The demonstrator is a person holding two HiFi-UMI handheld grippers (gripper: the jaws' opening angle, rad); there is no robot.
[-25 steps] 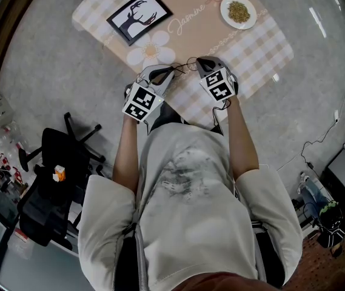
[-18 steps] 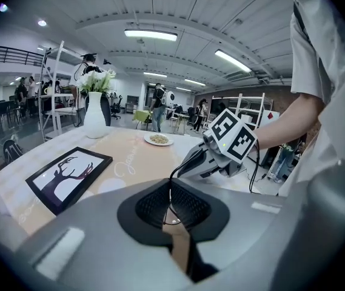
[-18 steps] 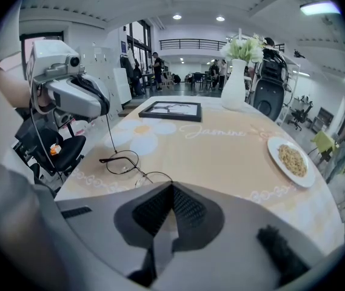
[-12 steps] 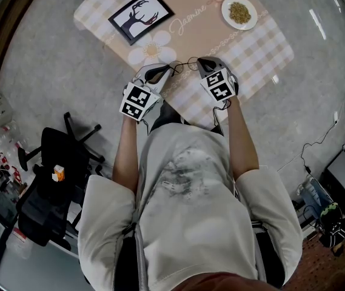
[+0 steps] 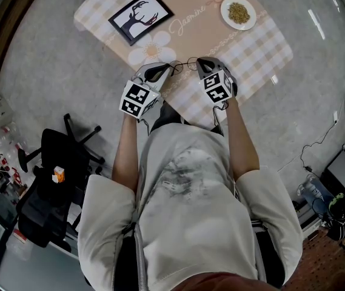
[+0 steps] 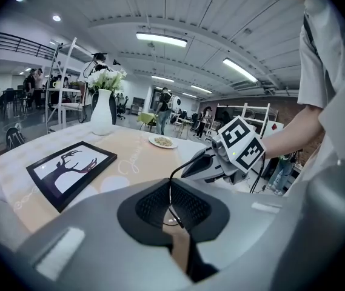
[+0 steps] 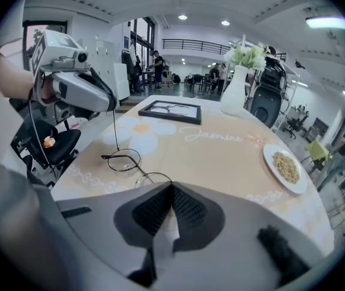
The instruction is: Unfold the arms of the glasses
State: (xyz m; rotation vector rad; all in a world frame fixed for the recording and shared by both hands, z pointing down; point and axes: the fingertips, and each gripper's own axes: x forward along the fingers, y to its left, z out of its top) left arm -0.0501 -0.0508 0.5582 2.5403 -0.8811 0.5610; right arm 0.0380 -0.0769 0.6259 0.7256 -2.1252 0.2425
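Left gripper: pinching one thin arm of the glasses.
Right gripper: pressed together (seemingly on the rim).

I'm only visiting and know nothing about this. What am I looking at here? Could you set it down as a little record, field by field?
Held item: glasses, thin wire frame
Left gripper: jaws shut on one thin arm of the frame
Right gripper: jaws shut on the frame beside a lens
On the table: framed deer picture; plate of food; white vase of flowers
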